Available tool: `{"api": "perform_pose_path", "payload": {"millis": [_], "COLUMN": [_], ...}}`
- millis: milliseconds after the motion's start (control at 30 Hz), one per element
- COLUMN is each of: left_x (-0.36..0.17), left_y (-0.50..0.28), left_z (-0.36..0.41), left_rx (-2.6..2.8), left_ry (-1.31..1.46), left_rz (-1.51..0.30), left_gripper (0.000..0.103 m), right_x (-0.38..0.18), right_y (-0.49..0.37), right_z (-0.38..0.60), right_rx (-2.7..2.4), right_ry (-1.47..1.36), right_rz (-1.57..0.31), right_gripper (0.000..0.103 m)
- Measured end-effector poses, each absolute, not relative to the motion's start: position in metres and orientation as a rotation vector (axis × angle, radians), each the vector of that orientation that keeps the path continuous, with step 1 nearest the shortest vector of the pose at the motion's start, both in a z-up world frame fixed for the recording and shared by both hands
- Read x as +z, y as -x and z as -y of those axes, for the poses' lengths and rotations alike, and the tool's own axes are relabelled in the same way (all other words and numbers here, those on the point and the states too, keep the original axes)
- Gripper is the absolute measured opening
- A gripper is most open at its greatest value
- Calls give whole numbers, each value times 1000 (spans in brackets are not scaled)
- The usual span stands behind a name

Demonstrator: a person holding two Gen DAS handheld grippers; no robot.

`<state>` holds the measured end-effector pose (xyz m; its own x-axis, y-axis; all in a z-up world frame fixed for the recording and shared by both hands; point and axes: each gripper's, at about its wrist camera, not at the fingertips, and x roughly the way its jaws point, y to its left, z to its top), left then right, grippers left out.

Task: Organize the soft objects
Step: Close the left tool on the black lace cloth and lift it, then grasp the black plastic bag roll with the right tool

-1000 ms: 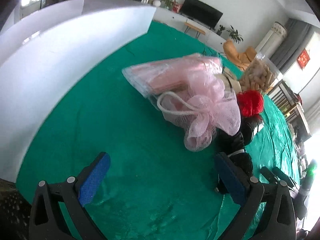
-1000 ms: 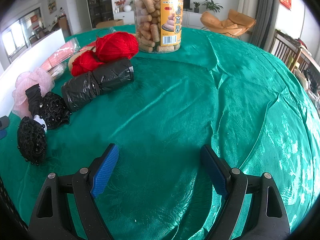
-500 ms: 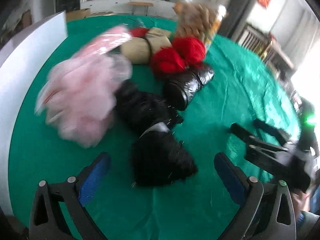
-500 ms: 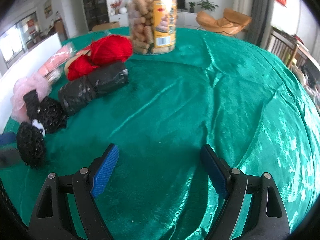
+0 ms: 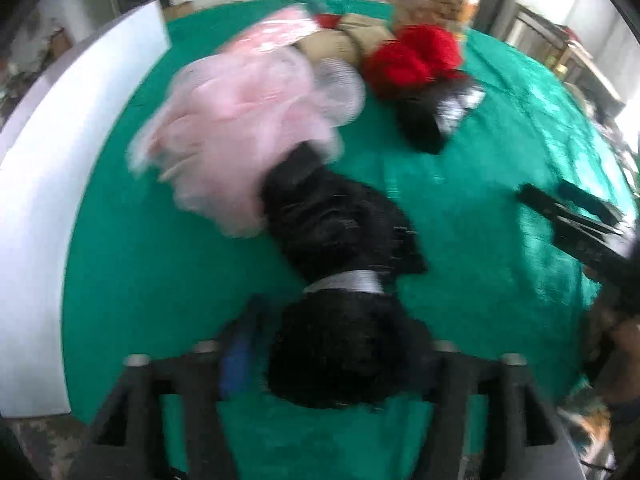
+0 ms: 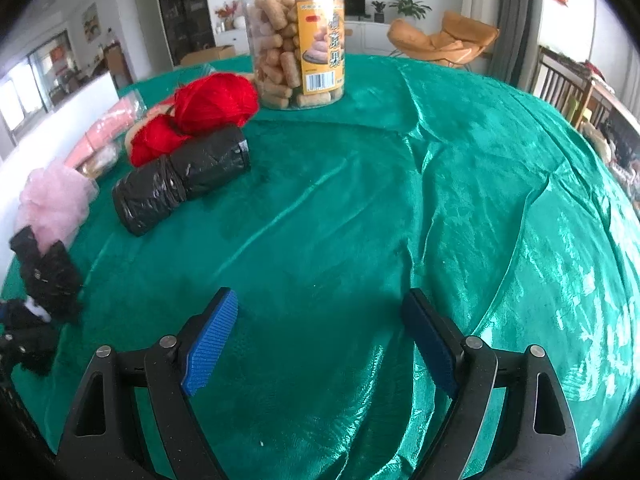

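A black fuzzy bundle [image 5: 336, 236] with a white band round its middle lies on the green cloth [image 5: 160, 264]. Its near puff sits between the fingers of my left gripper [image 5: 336, 360], whose jaws are closing. The picture is blurred, and a thin gap still shows beside the left blue pad [image 5: 236, 356]. Behind the bundle lie a pink mesh pouf [image 5: 248, 120], two red yarn balls [image 5: 412, 56] and a black bag roll [image 5: 436, 116]. My right gripper [image 6: 320, 340] hovers open over bare cloth, nothing between its pads. From there the bundle [image 6: 44, 280] is at the far left.
A clear jar of snacks [image 6: 296, 44] stands at the back of the table. A white board [image 5: 60, 160] runs along the left edge. A pink packet [image 6: 108, 124] and a beige roll [image 5: 332, 44] lie behind the pouf. The right gripper [image 5: 576, 220] shows at the right of the left wrist view.
The left gripper has swung from in front of the pink pouf onto the black bundle, rolled, and narrowed its jaws around the near puff. The right gripper has stayed put.
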<state>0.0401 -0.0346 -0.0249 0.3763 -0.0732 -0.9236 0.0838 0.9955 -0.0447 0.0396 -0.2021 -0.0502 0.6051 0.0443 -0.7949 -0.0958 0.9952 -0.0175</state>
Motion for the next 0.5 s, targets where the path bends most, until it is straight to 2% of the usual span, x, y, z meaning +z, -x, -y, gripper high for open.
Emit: {"api": "perform_pose_path", "payload": {"millis": [33, 100, 167, 200, 233, 267, 300, 400, 433, 467, 500], "left_x": [-27, -28, -28, -28, -27, -25, -23, -22, -22, -21, -21], "left_y": [-39, -35, -33, -34, -34, -33, -32, -27, -23, -21, -17], "left_z": [34, 39, 41, 43, 43, 43, 45, 52, 51, 50, 48], "left_rx": [-86, -72, -58, -56, -59, -58, -64, -80, -85, -87, -89], "left_ry": [-4, -30, -40, -28, -13, -6, -12, -27, -22, -16, -1], "left_rz": [-1179, -1156, -1143, -1140, -1136, -1126, -1120, -1114, -1113, -1112, -1113], "left_gripper": [81, 81, 81, 76, 65, 58, 44, 39, 39, 39, 39], "right_x": [-49, -40, -25, -20, -14, -13, -15, -28, -33, -37, -36], "right_y": [-45, -56, -64, -69, -78, -90, -99, -129, -134, -135, -133], "right_z": [200, 199, 193, 186, 174, 164, 159, 149, 146, 143, 141], "right_rx": [96, 153, 270, 288, 300, 295, 278, 204, 201, 235, 249], "right_ry": [58, -53, -206, -222, -227, -237, -255, -333, -336, -338, -325], "right_rz": [-945, -1022, -1019, -1014, -1015, -1027, -1042, -1077, -1090, -1098, -1099], "right_gripper": [89, 89, 88, 88, 88, 88, 88, 86, 80, 62, 60]}}
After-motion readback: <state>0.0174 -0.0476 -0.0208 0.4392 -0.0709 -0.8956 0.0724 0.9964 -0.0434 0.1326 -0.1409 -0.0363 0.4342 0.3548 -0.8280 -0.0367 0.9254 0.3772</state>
